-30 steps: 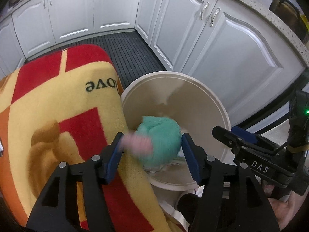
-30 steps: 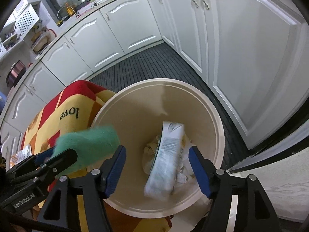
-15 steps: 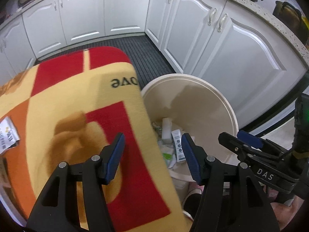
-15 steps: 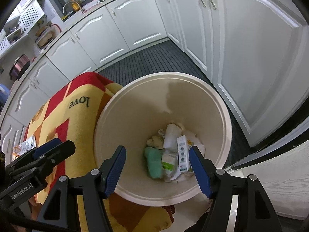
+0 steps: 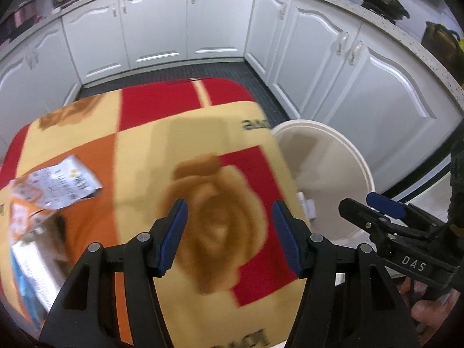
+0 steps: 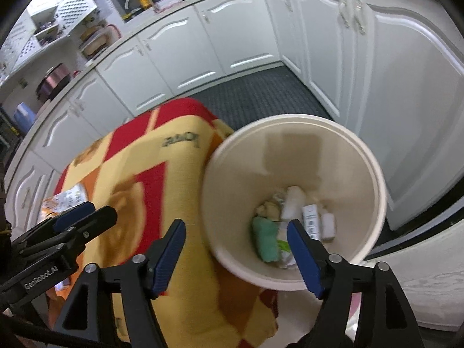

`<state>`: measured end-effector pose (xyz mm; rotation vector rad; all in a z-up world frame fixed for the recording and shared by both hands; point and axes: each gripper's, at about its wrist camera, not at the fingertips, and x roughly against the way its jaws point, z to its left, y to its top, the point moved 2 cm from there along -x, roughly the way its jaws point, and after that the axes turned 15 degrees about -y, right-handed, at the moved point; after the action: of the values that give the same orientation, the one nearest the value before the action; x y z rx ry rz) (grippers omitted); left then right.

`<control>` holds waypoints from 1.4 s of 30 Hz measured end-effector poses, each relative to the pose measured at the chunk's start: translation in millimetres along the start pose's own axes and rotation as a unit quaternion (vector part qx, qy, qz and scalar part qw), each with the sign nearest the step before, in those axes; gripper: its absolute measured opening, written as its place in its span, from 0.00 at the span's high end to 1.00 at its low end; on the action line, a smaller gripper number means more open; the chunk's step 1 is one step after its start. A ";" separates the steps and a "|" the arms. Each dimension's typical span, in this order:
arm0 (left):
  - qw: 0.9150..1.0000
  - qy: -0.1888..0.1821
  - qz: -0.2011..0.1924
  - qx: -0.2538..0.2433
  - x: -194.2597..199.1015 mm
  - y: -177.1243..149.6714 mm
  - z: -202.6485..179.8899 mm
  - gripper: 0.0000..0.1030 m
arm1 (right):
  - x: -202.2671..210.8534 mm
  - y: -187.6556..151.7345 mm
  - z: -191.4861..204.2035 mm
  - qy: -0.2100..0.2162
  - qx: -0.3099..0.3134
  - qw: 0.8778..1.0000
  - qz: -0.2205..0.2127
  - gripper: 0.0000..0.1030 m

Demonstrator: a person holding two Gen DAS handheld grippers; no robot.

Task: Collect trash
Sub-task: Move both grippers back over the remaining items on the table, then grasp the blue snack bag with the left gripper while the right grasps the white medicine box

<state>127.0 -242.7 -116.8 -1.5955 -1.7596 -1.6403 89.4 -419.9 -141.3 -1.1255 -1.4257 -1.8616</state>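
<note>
Blurring softens most of the near ground in both wrist views, so the print on the yellow, red and orange blanket (image 5: 185, 150) is hard to read beyond one dark upside-down word. Nearest the left camera, the left gripper (image 5: 229, 232) hangs over that blanket with its blue pads apart and nothing between them. The right gripper (image 6: 236, 253) also stands spread and empty above the near rim of the cream bin (image 6: 374, 174); its jaws have just been opening wider. Each view catches the other gripper only as a dark clamp cut off at the frame's edge.

The left view alone shows litter on the blanket: a crumpled white-and-orange wrapper (image 5: 55, 185) and, cut by the left edge, a blurred pale packet (image 5: 32, 272). There the blanket's edge hides most of the bin's inside.

The right view looks straight in: a green sponge-like lump (image 6: 265, 242) lies at the bottom among white packets and crumpled scraps (image 6: 308, 216), their labels too small to read.

Beyond stand white cabinets (image 6: 232, 34) on dark flooring, with blurred pots on the counter.
</note>
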 end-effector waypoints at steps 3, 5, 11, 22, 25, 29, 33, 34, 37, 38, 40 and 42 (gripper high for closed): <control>1.000 0.016 -0.001 0.009 17.3 -4.6 18.7 0.42 | 2.9 -2.1 23.6 0.007 0.022 1.000 -0.001 0.31; 1.000 0.028 -0.005 0.013 31.4 -9.4 32.3 0.42 | 2.7 -3.4 37.4 0.012 0.034 0.999 0.001 0.31; 0.997 0.065 -0.005 0.031 63.3 -29.5 67.2 0.43 | 2.3 -10.2 78.3 0.029 0.072 0.997 0.005 0.31; 0.994 0.082 -0.008 0.073 126.2 -83.2 120.2 0.42 | 9.2 -36.0 164.6 0.091 0.154 0.984 0.027 0.31; 0.991 0.102 -0.014 0.086 144.3 -93.6 140.2 0.42 | 8.6 -46.7 190.1 0.112 0.175 0.977 0.038 0.31; 0.985 0.134 -0.005 0.112 154.1 -104.9 173.3 0.42 | 8.0 -57.1 223.6 0.129 0.200 0.970 0.047 0.31; 0.978 0.140 -0.009 0.152 164.5 -123.6 206.0 0.42 | 12.7 -65.1 255.9 0.148 0.222 0.962 0.052 0.31; 0.977 0.144 -0.010 0.158 167.1 -126.2 211.5 0.42 | 14.0 -66.5 261.9 0.152 0.226 0.961 0.052 0.31; 0.974 0.139 -0.018 0.177 176.8 -136.5 226.0 0.42 | 14.3 -71.2 284.7 0.163 0.238 0.956 0.056 0.31; 0.974 0.132 -0.023 0.182 180.1 -138.2 228.2 0.42 | 13.3 -72.8 290.9 0.163 0.242 0.955 0.057 0.31; 0.973 0.123 -0.033 0.192 187.3 -141.1 233.4 0.42 | 9.7 -76.5 303.2 0.161 0.249 0.953 0.059 0.31; 0.973 0.118 -0.038 0.197 191.4 -142.9 237.2 0.42 | 5.8 -78.1 312.0 0.159 0.253 0.952 0.058 0.31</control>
<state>51.7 85.3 -125.4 -1.1224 -1.8887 -1.3363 114.8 -99.3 -146.5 -0.6099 -1.4892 -1.3981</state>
